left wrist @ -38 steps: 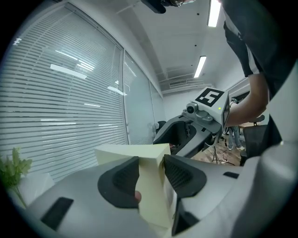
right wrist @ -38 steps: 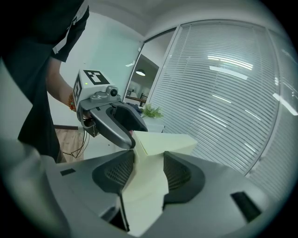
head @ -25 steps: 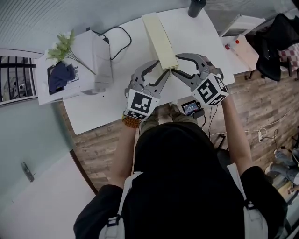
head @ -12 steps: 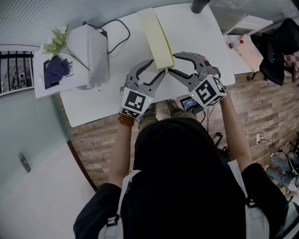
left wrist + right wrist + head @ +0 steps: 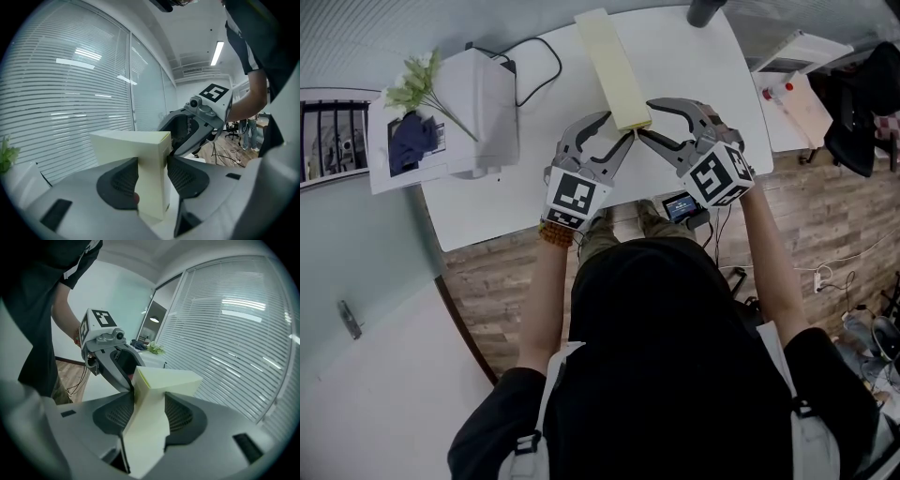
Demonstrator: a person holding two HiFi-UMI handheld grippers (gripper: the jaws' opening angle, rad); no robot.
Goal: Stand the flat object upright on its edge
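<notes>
The box [image 5: 614,67], long, flat and pale yellow, is lying lengthwise on the white table [image 5: 698,80], running away from me, with its near end sitting between my two grippers. My left gripper [image 5: 617,127] is reaching in at the left corner of that end. Its jaws have just been closing a little with the corner between them, and in the left gripper view both pads [image 5: 123,180] are pressing on the box, one on the long side and one by the end face. My right gripper [image 5: 647,120] is coming in from the opposite side, its tips almost meeting the left one's, and its pads [image 5: 180,416] are likewise clamping on the right corner. I am judging the step in hand to be the securing of a two-sided hold on the near end, with the turn onto the edge not yet made. The next move is calling for both wrists to roll together, so that the box is tipping onto a narrow side without twisting, and for the hold to be loosened only once the box is resting square on the table. Well apart to the left, a white machine [image 5: 487,103] and a green sprig [image 5: 412,80] are standing clear of the work.
</notes>
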